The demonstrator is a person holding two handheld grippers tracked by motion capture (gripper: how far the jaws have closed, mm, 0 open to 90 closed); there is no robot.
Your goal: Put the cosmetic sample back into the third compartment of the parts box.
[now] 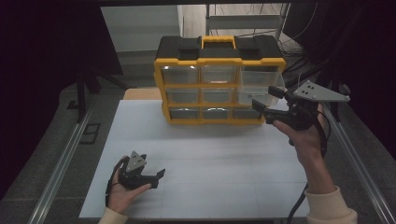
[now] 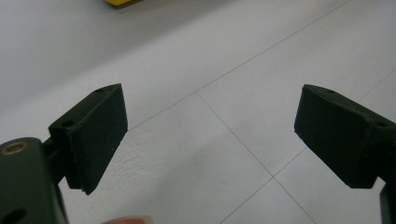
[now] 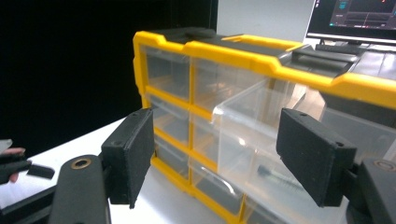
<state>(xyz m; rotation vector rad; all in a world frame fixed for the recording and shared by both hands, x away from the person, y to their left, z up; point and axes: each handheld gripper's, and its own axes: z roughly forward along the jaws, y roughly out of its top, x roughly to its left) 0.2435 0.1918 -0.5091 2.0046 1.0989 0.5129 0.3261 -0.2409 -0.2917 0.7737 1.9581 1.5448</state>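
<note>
Your right gripper (image 1: pixel 262 100), jaws wide and holding nothing, sits at the pulled-out drawer (image 1: pixel 258 89) at three o'clock on the cabinet (image 1: pixel 219 79). Your left gripper (image 1: pixel 156 179) rests open and bare on the counter (image 1: pixel 210 154) at seven o'clock.

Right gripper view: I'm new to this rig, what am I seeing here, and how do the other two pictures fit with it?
A person holds a hand-operated two-jaw gripper in each hand; there is no robot arm. The high view looks down on the white table from above the person's side. On it stands a yellow and black drawer organizer with clear drawers. The right gripper is raised at the organizer's right column, where the middle right drawer stands pulled out. The right gripper view looks along that gripper's own black jaws: they are open, the drawer's corner lies ahead between them, and nothing is held. The left gripper rests low over bare table, open and empty.
</note>
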